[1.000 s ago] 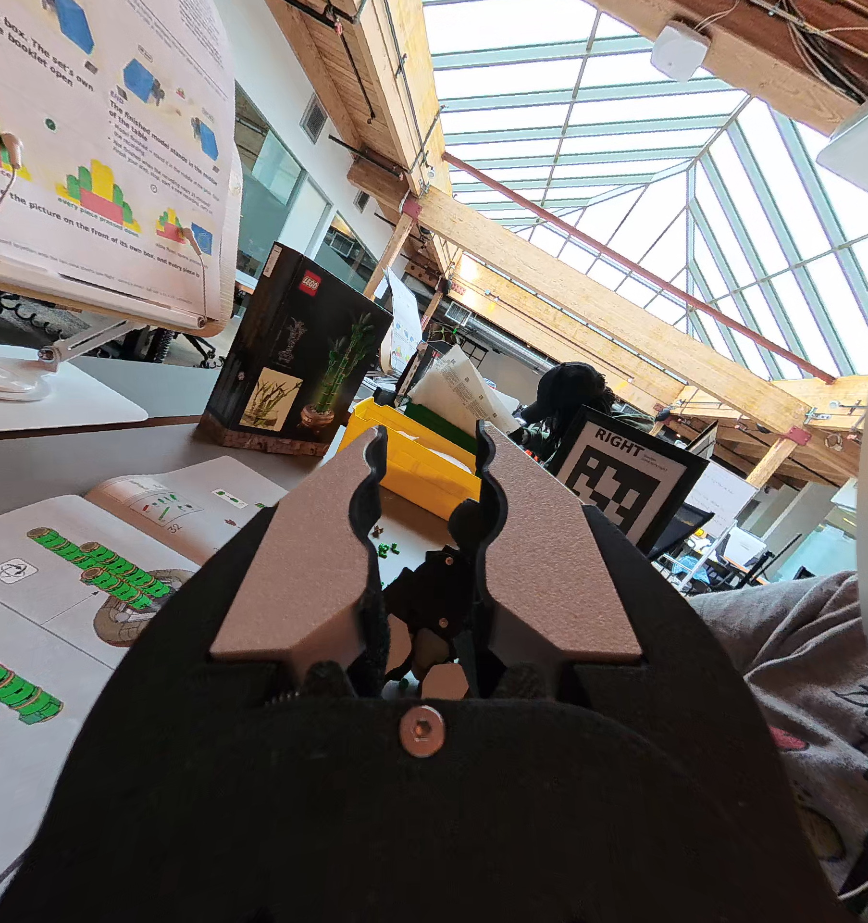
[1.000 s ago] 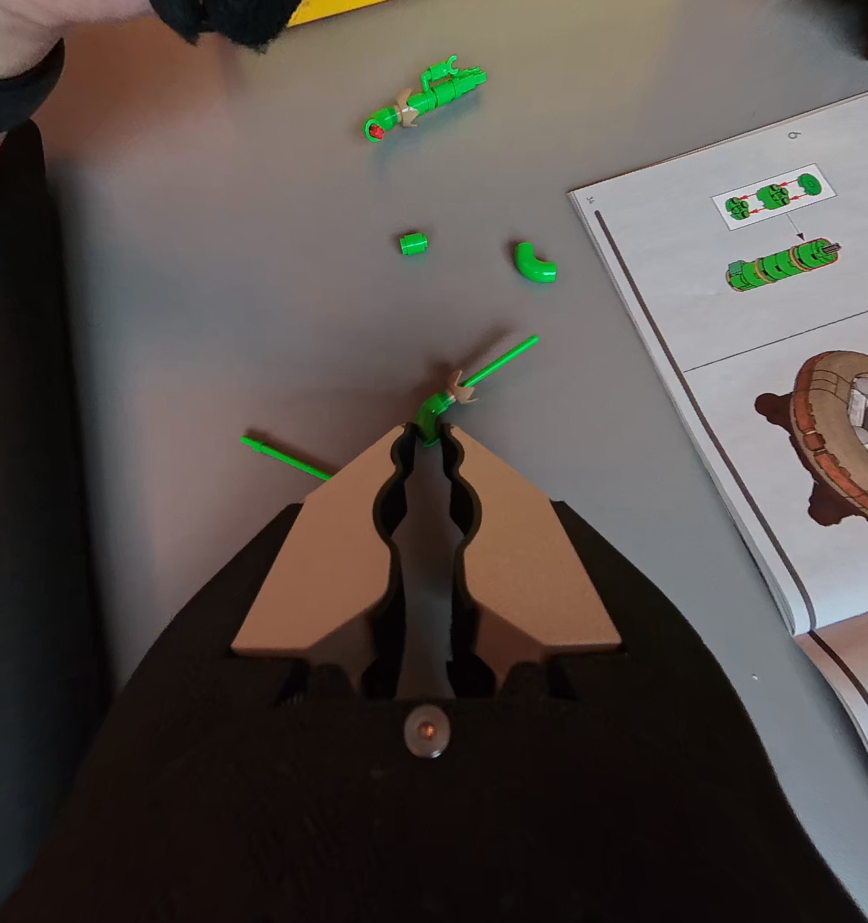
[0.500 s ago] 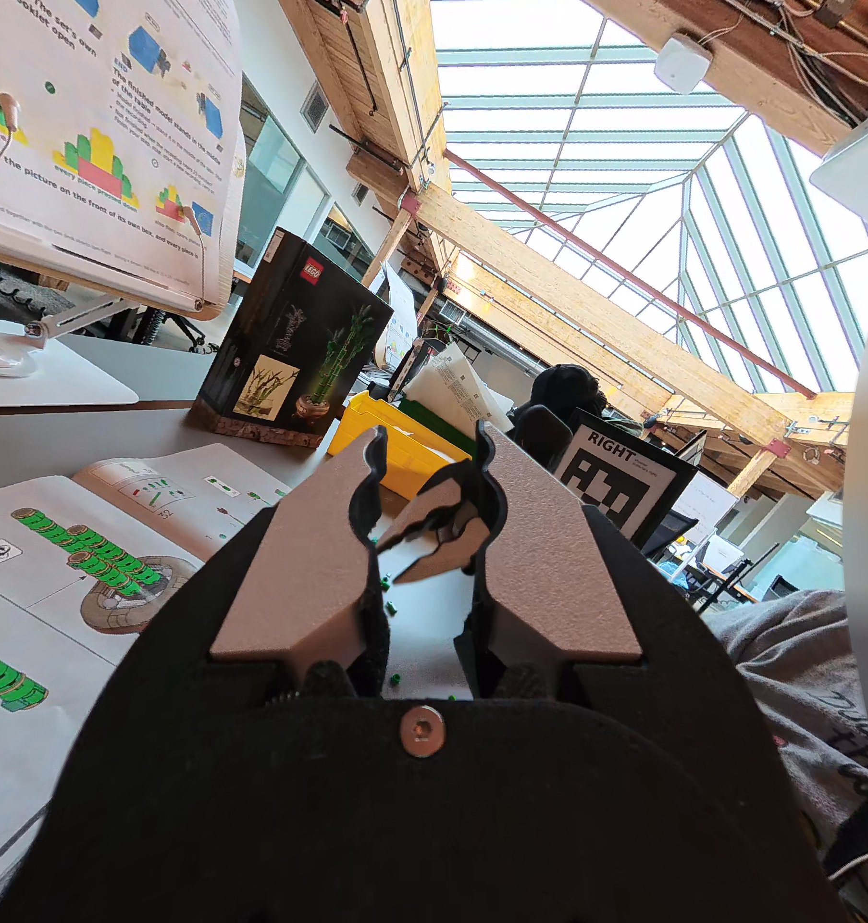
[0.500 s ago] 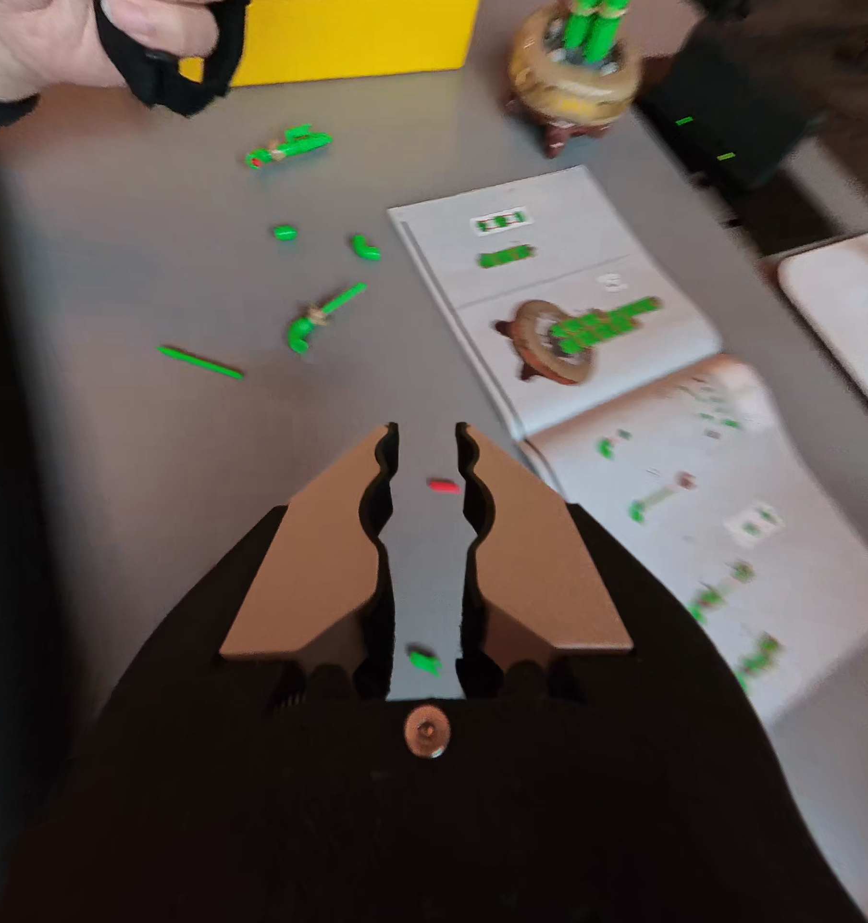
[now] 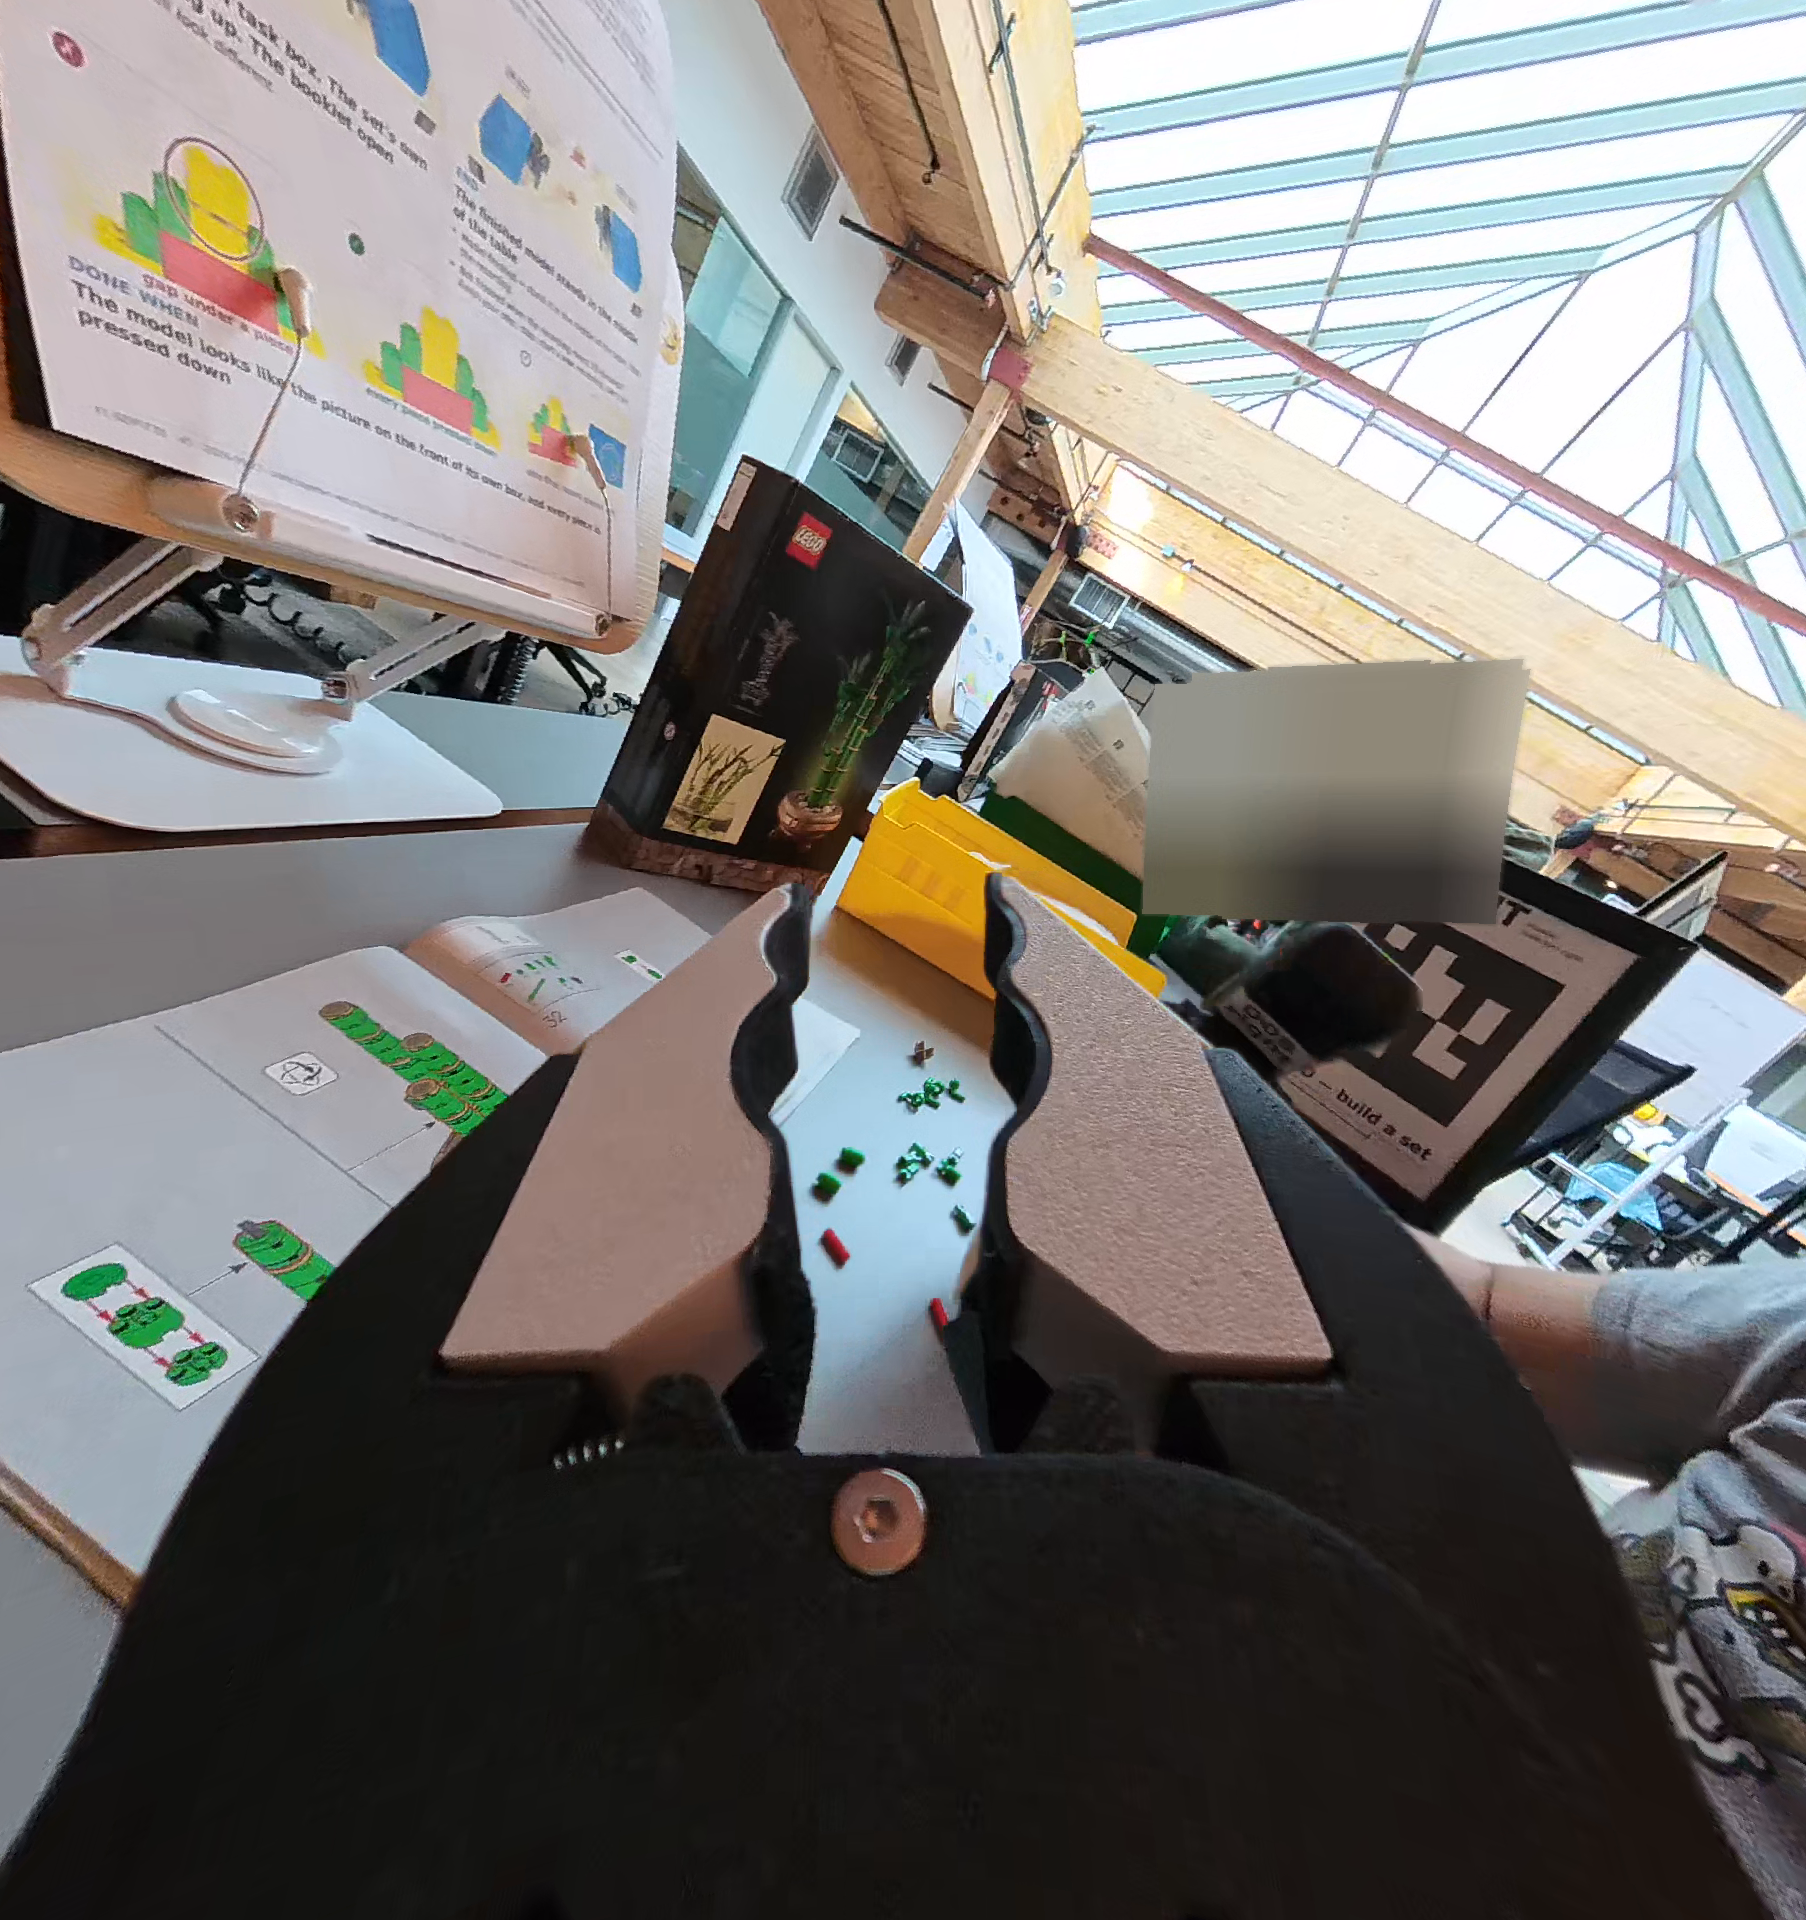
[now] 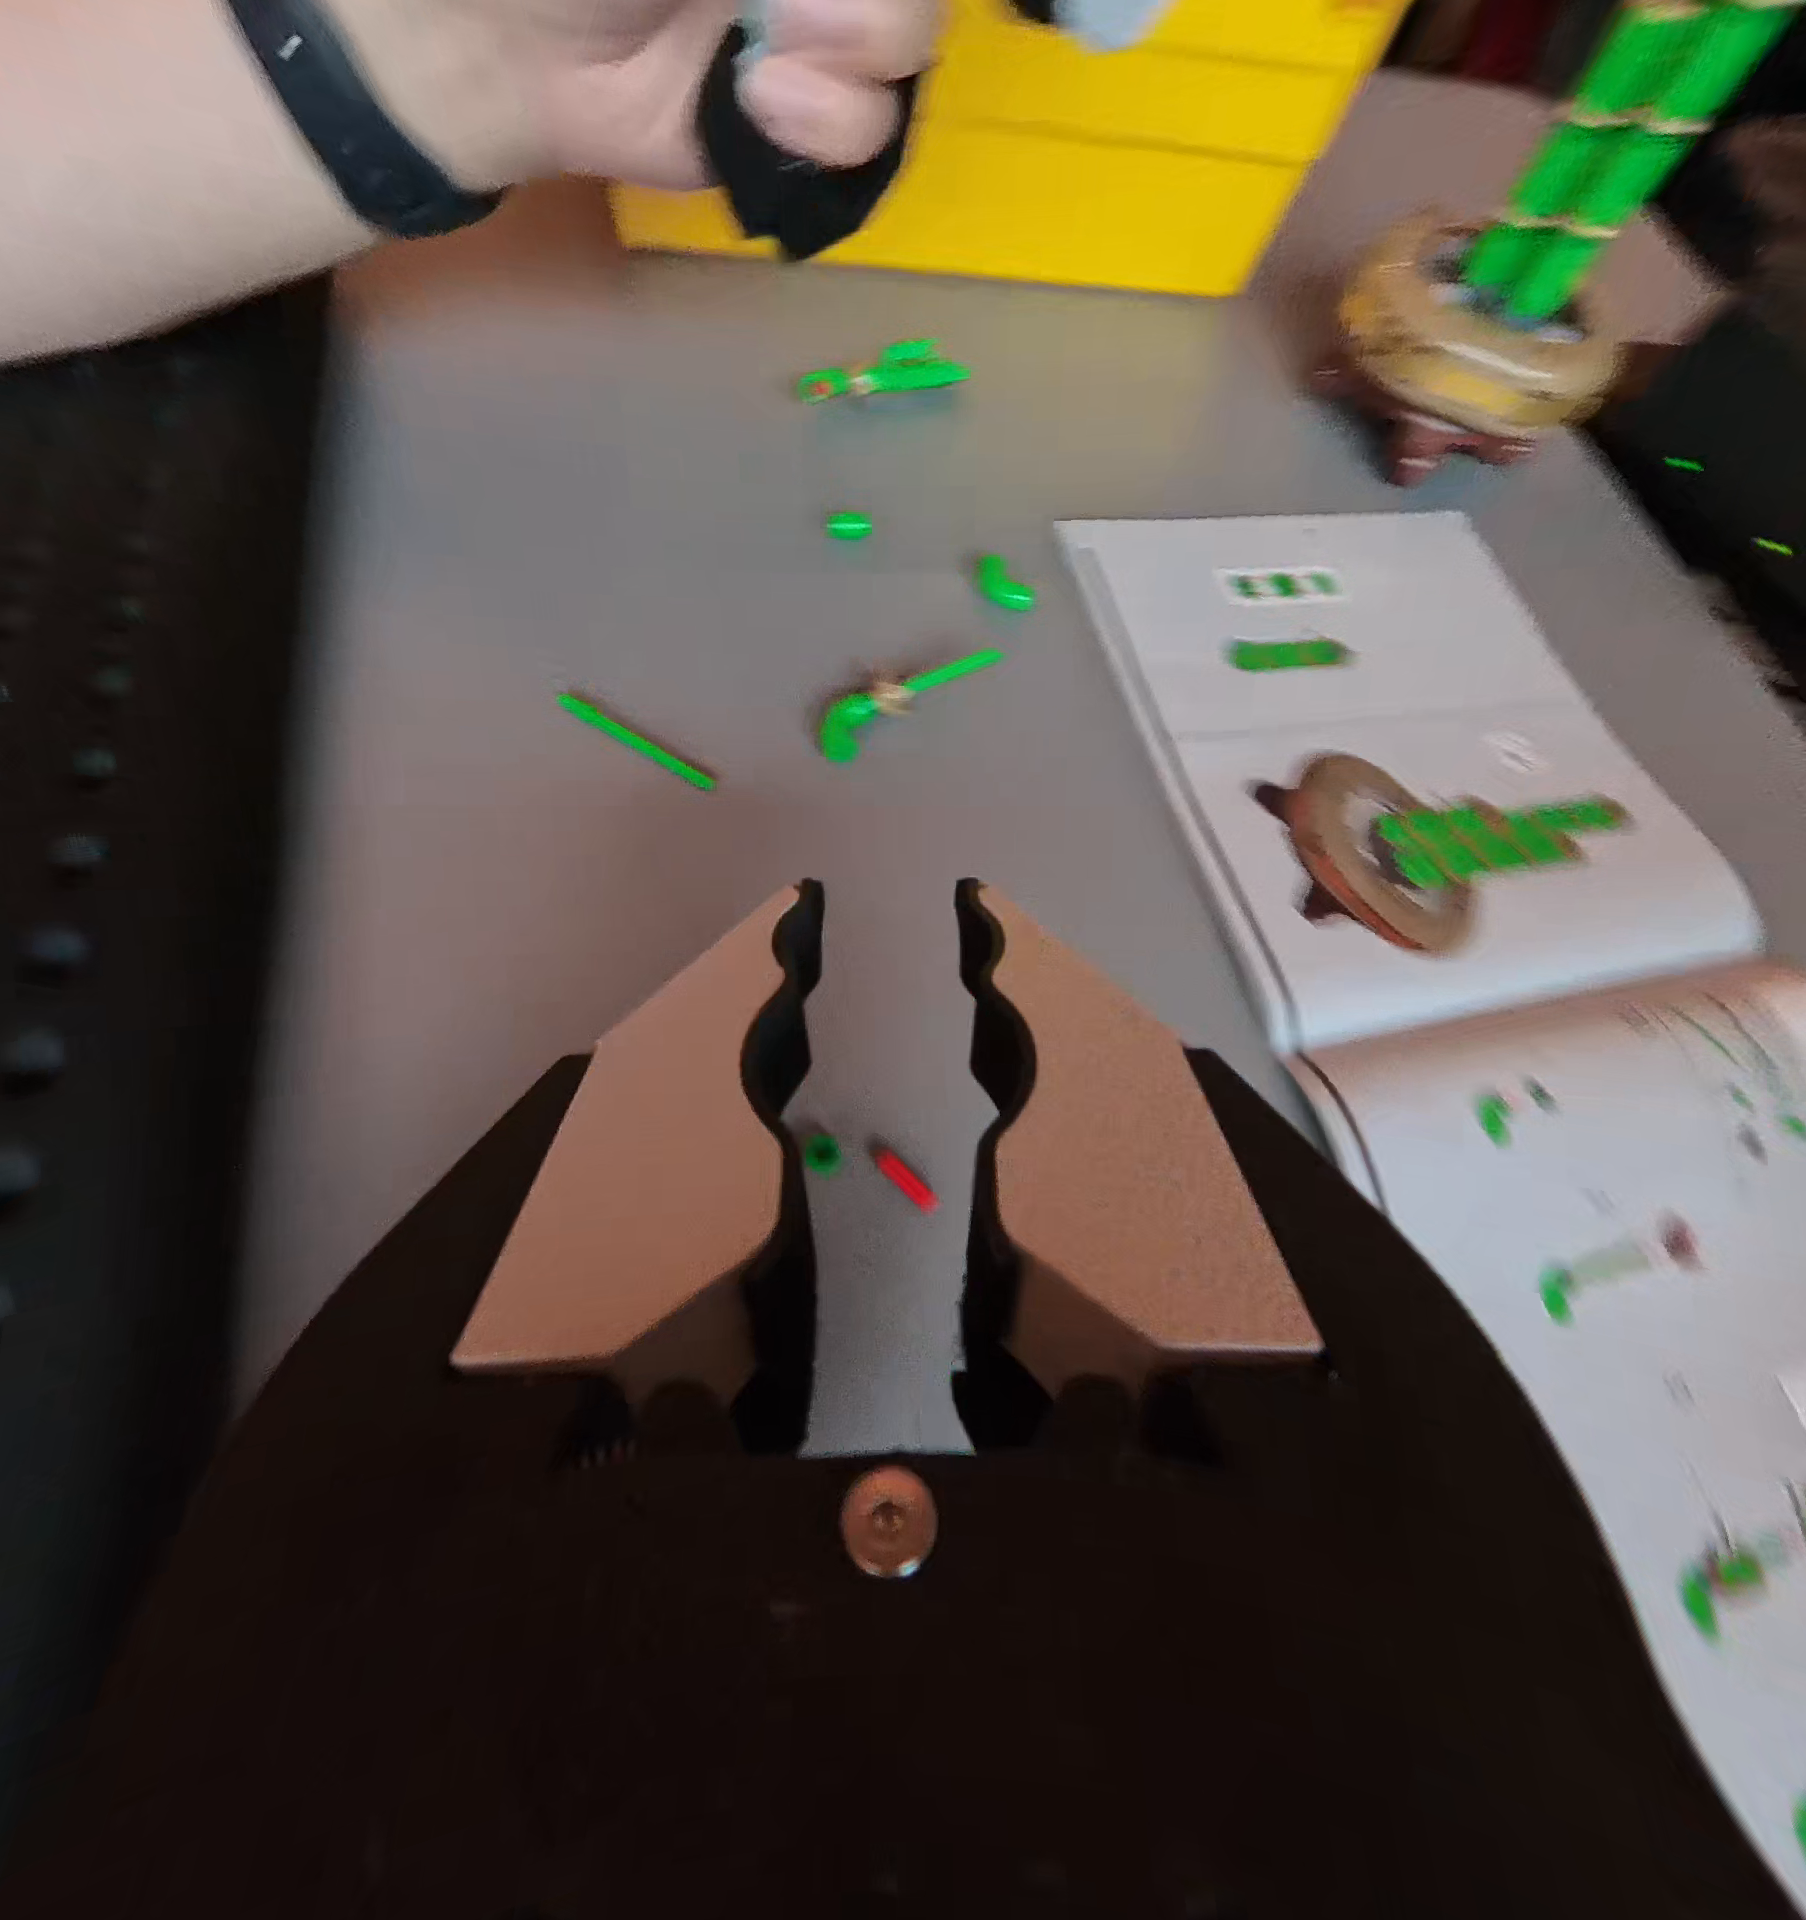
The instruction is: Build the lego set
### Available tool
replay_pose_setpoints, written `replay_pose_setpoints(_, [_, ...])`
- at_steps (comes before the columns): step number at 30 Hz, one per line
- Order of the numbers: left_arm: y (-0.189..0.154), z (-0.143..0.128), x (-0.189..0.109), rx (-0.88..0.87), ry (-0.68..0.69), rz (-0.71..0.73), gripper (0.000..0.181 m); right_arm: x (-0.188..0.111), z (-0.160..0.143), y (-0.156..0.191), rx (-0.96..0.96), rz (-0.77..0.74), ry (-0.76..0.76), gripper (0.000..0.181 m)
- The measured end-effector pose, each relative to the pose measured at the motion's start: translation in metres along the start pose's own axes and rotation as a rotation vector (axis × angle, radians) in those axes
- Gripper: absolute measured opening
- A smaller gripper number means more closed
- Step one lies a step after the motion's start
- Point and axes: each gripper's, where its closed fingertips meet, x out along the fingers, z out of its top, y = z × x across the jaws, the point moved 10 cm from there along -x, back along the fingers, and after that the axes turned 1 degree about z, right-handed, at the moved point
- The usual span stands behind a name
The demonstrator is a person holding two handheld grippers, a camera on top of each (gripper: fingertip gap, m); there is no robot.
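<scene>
Both hand-held grippers, left [image 5: 894, 925] & right [image 6: 888, 894], spread, empty; between pickups. Next: right pinches red pin [image 6: 904, 1177], needs fine aim.

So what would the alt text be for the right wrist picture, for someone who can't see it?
An open, empty two-finger gripper hovers over a grey table strewn with small green Lego pieces, a red pin lying between its fingers. An open instruction booklet lies to the right. Farther back stand a yellow bin and a partly built bamboo model, blurred.

Green rods [image 6: 634, 741], red pin [image 6: 904, 1177] (tiny), yellow bin [image 6: 1065, 197], grey table [image 6: 566, 499]
</scene>
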Motion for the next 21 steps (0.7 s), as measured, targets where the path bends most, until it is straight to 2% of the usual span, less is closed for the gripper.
replay_pose_setpoints(2, [0.002,-0.001,0.001,-0.003,0.007,0.0,0.031,0.026,0.017,0.011,-0.127,0.042,0.11,0.019])
replay_pose_setpoints(5, [0.004,-0.003,0.004,-0.006,0.022,-0.004,0.03,0.044,0.043,0.002,-0.304,-0.049,0.166,0.017])
replay_pose_setpoints(9, [0.002,-0.002,0.005,0.011,0.008,-0.006,0.033,0.06,0.059,-0.02,-0.241,0.053,0.102,0.018])
replay_pose_setpoints(11, [0.003,0.001,0.0,0.019,-0.023,0.017,0.033,0.072,0.061,-0.026,-0.212,0.123,0.078,0.019])
replay_pose_setpoints(14, [0.006,0.008,-0.011,0.024,-0.096,0.066,0.033,0.088,0.064,-0.028,-0.237,0.146,0.068,0.021])
replay_pose_setpoints(21, [0.004,0.022,-0.04,0.064,-0.293,0.224,0.032,0.132,0.051,-0.059,-0.108,0.243,0.185,0.024])
